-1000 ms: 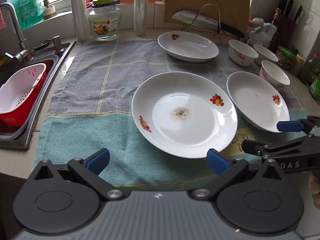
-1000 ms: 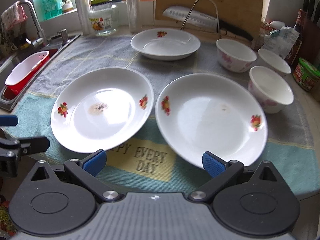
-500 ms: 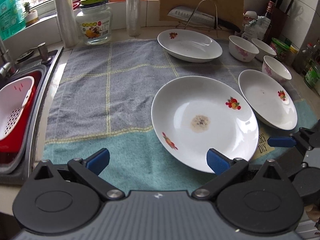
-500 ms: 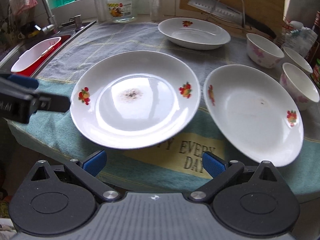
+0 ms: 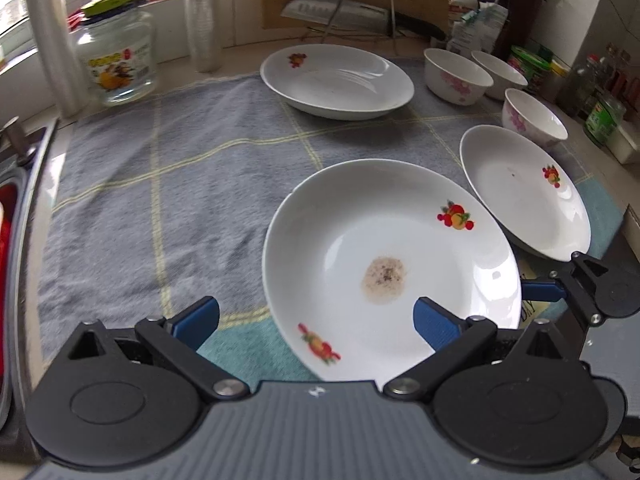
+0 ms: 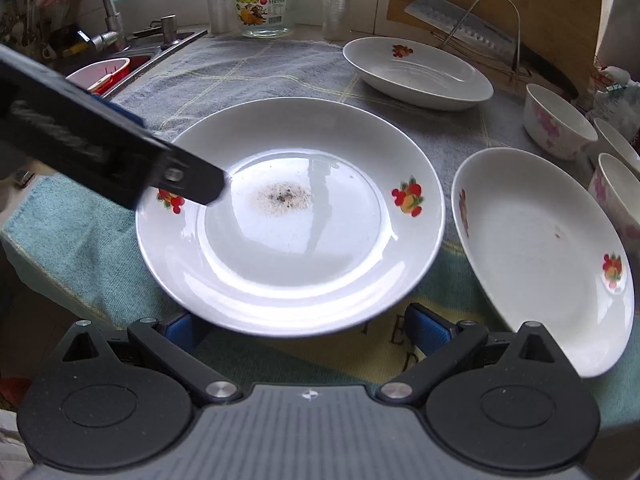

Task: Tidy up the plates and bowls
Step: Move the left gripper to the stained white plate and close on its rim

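Left gripper [image 5: 316, 320]: spread wide, one finger over the stained plate [image 5: 384, 256].
Right gripper [image 6: 304, 324]: spread wide, fingers at the plate's near rim.

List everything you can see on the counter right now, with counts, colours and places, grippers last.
Stained plate: 1, white with fruit prints, near centre of towel.
Clean plates: 2, white with fruit prints; one right, one at back.
Bowls: 3, white with pink flowers, back right.
Towel: 1, grey and teal, under the dishes.
Glass jar: 1, clear with green lid, back left.
Cutting board: 1, wooden, against the back wall.
Cleaver: 1, on a wire rack.
Sink: 1, far left, holding a red and white basket.
Left gripper: open, over the stained plate's left rim.
Right gripper: open, at the plate's near rim.
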The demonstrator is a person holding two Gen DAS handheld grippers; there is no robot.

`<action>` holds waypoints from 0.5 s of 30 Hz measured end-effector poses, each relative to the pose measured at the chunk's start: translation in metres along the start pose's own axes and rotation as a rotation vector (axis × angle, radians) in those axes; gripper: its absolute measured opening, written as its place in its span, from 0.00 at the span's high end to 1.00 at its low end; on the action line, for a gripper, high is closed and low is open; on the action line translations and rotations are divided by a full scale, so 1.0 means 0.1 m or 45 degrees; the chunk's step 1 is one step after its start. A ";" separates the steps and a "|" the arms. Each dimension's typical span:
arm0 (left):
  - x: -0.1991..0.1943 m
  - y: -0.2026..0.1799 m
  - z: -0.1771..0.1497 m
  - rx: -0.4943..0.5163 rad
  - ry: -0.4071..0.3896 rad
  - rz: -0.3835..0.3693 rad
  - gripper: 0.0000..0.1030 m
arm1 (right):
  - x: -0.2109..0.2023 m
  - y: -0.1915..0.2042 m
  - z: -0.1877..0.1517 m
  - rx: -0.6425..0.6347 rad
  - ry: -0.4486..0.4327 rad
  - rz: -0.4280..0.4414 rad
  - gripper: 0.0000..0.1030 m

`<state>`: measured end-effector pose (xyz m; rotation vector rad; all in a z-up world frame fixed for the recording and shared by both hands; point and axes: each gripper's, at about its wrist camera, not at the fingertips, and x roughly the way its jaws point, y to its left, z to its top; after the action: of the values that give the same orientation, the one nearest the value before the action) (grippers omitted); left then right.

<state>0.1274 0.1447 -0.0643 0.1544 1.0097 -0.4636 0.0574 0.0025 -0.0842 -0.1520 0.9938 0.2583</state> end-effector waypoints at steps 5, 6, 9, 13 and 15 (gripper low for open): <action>0.19 -0.06 0.11 0.075 0.037 -0.052 0.01 | 0.01 0.02 0.03 -0.013 0.002 0.006 0.00; 0.21 -0.07 0.13 0.089 0.042 -0.062 0.01 | 0.01 0.01 0.03 -0.011 0.003 0.006 0.00; 0.28 -0.08 0.16 0.117 0.060 -0.091 0.01 | 0.02 0.01 0.02 -0.004 0.001 0.003 0.00; 0.36 -0.09 0.16 0.155 0.084 -0.115 0.01 | 0.01 0.02 0.01 0.009 -0.007 -0.006 0.00; 0.38 -0.08 0.17 0.164 0.092 -0.126 0.01 | 0.01 0.03 0.00 0.015 -0.015 -0.012 0.00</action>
<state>0.1537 0.1204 -0.0872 0.2383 1.0618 -0.6177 0.0571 0.0051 -0.0854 -0.1443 0.9825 0.2445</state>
